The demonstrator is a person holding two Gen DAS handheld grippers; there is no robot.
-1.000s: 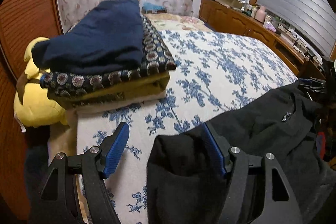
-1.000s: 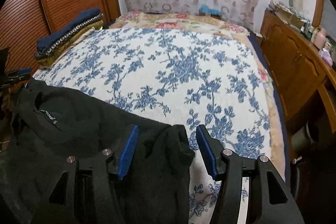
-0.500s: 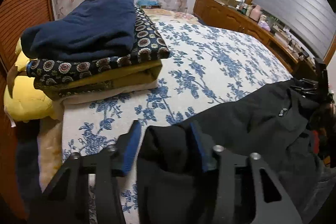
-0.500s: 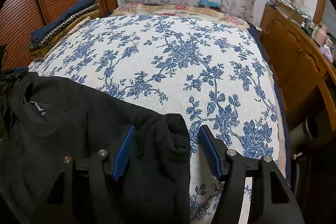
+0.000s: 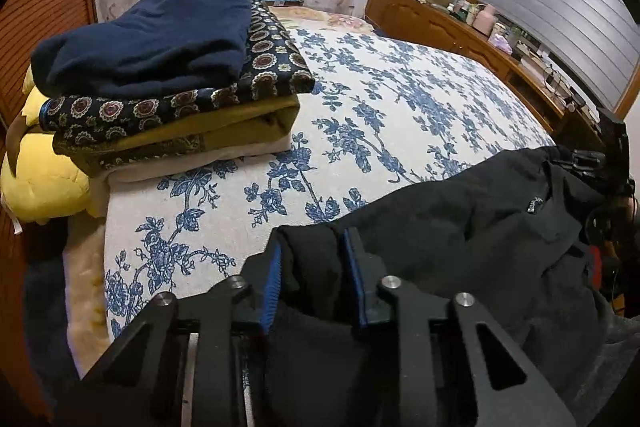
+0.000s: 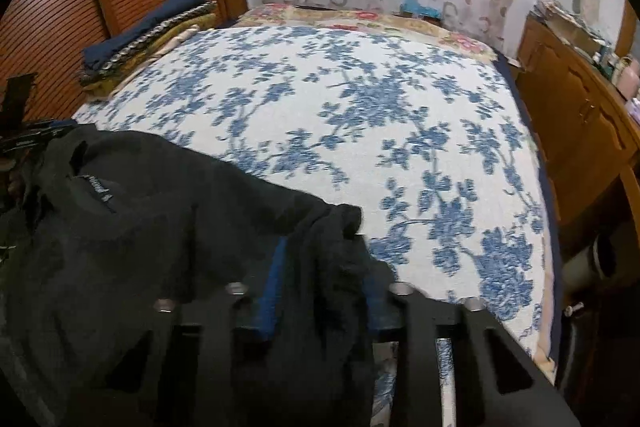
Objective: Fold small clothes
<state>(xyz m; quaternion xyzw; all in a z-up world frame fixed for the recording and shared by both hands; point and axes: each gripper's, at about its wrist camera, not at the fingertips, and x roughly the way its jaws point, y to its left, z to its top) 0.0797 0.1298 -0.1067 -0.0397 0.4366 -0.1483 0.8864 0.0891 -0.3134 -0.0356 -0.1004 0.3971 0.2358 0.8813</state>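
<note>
A black garment (image 5: 460, 227) with a neck label lies across the near edge of the bed. My left gripper (image 5: 314, 259) is closing its blue-padded jaws, which pinch a bunched corner of that cloth. In the right wrist view the same black garment (image 6: 140, 211) spreads to the left, and my right gripper (image 6: 324, 267) is closing too, with a bunched fold of cloth squeezed between its pads. The right view is blurred. Each gripper holds one end of the garment's near edge.
A stack of folded clothes (image 5: 160, 55), navy on top, sits at the bed's left side beside a yellow cushion (image 5: 44, 183). The blue-flowered bedspread (image 6: 360, 107) stretches ahead. A wooden cabinet (image 6: 576, 115) with clutter runs along the right.
Both grippers' jaws have drawn in from wide apart onto the bunched black cloth. The views have shifted only a little.
</note>
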